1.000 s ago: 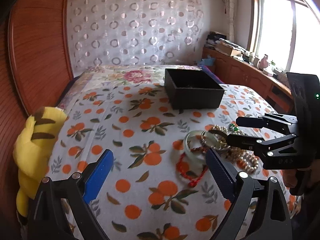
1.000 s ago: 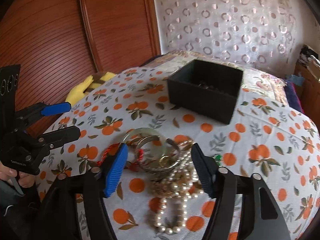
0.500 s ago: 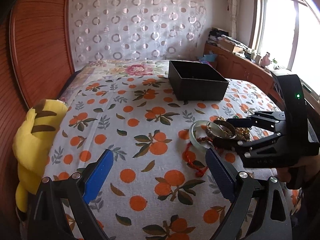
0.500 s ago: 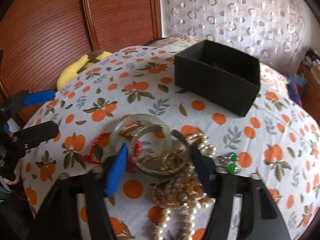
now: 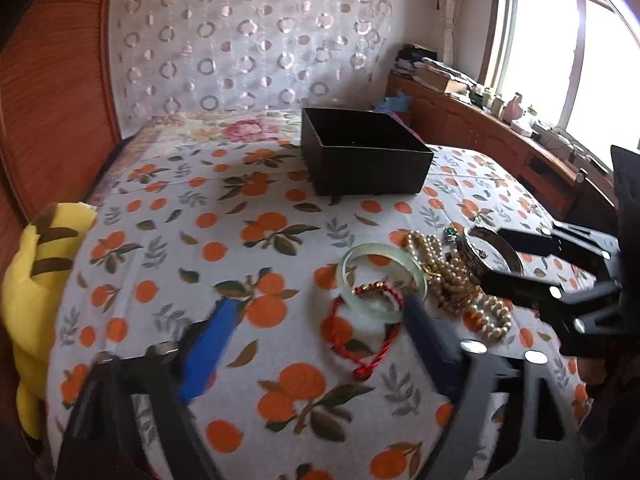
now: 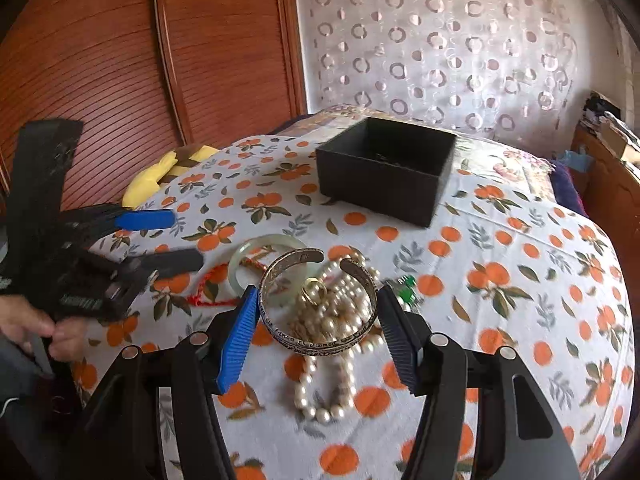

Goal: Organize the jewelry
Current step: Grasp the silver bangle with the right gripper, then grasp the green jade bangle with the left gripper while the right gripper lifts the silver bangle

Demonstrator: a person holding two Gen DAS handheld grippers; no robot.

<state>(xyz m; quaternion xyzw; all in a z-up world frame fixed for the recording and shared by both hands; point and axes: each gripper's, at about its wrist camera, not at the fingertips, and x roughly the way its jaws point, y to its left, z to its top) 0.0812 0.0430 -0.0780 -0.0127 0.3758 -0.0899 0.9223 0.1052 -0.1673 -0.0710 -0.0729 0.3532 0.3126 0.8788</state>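
A heap of jewelry lies on the orange-print bedspread: a pale green bangle (image 5: 380, 278), a red cord bracelet (image 5: 366, 336), a pearl string (image 6: 336, 364) and a silver engraved cuff (image 6: 320, 304). My right gripper (image 6: 316, 320) is open with its jaws on either side of the cuff, which looks tilted up off the pearls. My left gripper (image 5: 316, 328) is open, its tips just short of the bangle and red bracelet. A black open box (image 5: 364, 156) stands farther back; it also shows in the right wrist view (image 6: 386, 168).
A yellow plush toy (image 5: 36, 280) lies at the bed's left edge by the wooden headboard (image 6: 120, 60). A small green piece (image 6: 406, 284) lies right of the cuff. A wooden cabinet (image 5: 500, 140) with clutter runs under the window on the right.
My right gripper has closed in over the jewelry heap and now brackets the silver cuff. My left gripper has moved forward toward the bangle and red bracelet.
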